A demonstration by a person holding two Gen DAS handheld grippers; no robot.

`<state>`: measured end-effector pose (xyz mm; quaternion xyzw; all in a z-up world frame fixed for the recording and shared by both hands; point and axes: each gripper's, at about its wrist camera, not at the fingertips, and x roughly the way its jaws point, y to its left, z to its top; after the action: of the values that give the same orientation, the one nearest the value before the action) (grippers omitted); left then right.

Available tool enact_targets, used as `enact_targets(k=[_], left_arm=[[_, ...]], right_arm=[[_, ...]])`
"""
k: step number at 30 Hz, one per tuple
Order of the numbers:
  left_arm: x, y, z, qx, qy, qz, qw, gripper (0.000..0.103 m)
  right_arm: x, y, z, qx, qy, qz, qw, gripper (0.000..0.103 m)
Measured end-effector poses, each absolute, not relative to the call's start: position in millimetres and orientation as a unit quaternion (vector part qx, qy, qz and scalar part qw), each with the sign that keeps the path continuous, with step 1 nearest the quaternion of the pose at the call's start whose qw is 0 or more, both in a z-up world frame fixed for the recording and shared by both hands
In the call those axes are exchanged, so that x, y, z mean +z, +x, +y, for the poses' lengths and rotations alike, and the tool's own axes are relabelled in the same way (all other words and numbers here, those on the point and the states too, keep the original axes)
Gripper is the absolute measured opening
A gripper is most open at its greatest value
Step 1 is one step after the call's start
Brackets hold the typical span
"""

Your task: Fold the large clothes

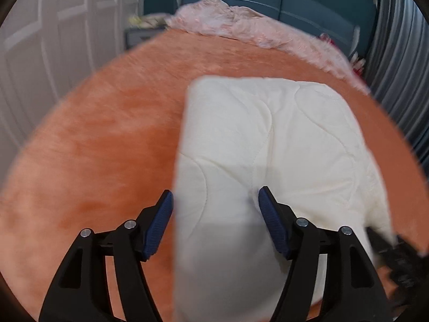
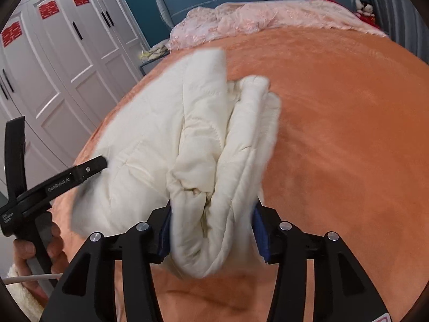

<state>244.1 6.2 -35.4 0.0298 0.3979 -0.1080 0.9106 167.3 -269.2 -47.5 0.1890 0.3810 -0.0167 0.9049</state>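
Right gripper clamped on bunched quilted garment; left gripper wide over its near edge.

The white quilted garment [image 1: 268,139] lies partly folded on the orange bed cover [image 1: 107,147], well short of the pink bedding [image 1: 241,24] at the headboard end. The right gripper [image 2: 211,228] has its jaws closed on a thick, multi-layer bunch at the garment's near end. The left gripper [image 1: 215,214] has its jaws wide, straddling the garment's near left edge and gripping nothing. Risk: the bunch is bulky and uneven, so inner layers may slip out under a pull. Risk: lifting on the right gripper alone may drag the garment and undo the existing fold. Risk: closing the left gripper here may catch only the top layer, or the bed cover beside the edge.
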Motion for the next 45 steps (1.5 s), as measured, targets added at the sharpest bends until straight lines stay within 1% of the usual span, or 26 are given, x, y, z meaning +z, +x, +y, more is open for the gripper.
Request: enact_targets(k=[2, 4, 6, 7, 8, 10, 11, 18, 20, 25, 40, 45], left_arm=[[-18.1, 225.6, 1.2, -0.086, 0.075, 0.384, 0.916, 0.063], [-10.2, 218.5, -2.2, -0.078, 0.092, 0.386, 0.915, 0.064], [-7.1, 216.2, -4.7, -0.076, 0.089, 0.404, 0.907, 0.063], [-6.4, 215.8, -6.7, -0.074, 0.084, 0.415, 0.903, 0.063], [-6.4, 215.9, -9.2, -0.069, 0.080, 0.422, 0.900, 0.063], [-8.8, 219.0, -14.0, -0.055, 0.083, 0.430, 0.898, 0.063], [-10.4, 219.4, -15.8, -0.051, 0.084, 0.434, 0.896, 0.063], [-30.0, 228.0, -25.0, -0.036, 0.085, 0.453, 0.887, 0.064], [-36.1, 230.9, -27.5, -0.035, 0.088, 0.458, 0.884, 0.064], [-47.7, 234.6, -31.9, -0.031, 0.085, 0.462, 0.882, 0.065], [-64.5, 232.7, -43.0, -0.010, 0.099, 0.440, 0.893, 0.065], [-66.0, 232.2, -43.8, -0.010, 0.100, 0.437, 0.894, 0.065]], right_arm=[[-23.8, 144.0, -260.4, -0.053, 0.158, 0.351, 0.921, 0.054], [-2.9, 128.9, -254.9, -0.072, 0.135, 0.324, 0.934, 0.054], [12.9, 128.4, -249.7, -0.073, 0.123, 0.324, 0.935, 0.050], [17.6, 131.3, -247.3, -0.066, 0.120, 0.328, 0.935, 0.039], [21.4, 135.7, -241.6, -0.054, 0.112, 0.333, 0.935, 0.024], [19.5, 147.0, -234.0, -0.051, 0.086, 0.349, 0.932, 0.011], [15.0, 153.1, -231.2, -0.049, 0.076, 0.358, 0.929, 0.008], [-28.2, 178.8, -226.8, -0.053, 0.063, 0.412, 0.907, 0.008], [-38.2, 181.2, -226.8, -0.055, 0.064, 0.421, 0.903, 0.005], [-59.7, 190.5, -227.9, -0.056, 0.073, 0.431, 0.898, 0.004], [-79.8, 192.3, -232.8, -0.054, 0.103, 0.426, 0.897, 0.003], [-82.0, 193.0, -228.9, -0.057, 0.096, 0.422, 0.900, 0.003]])
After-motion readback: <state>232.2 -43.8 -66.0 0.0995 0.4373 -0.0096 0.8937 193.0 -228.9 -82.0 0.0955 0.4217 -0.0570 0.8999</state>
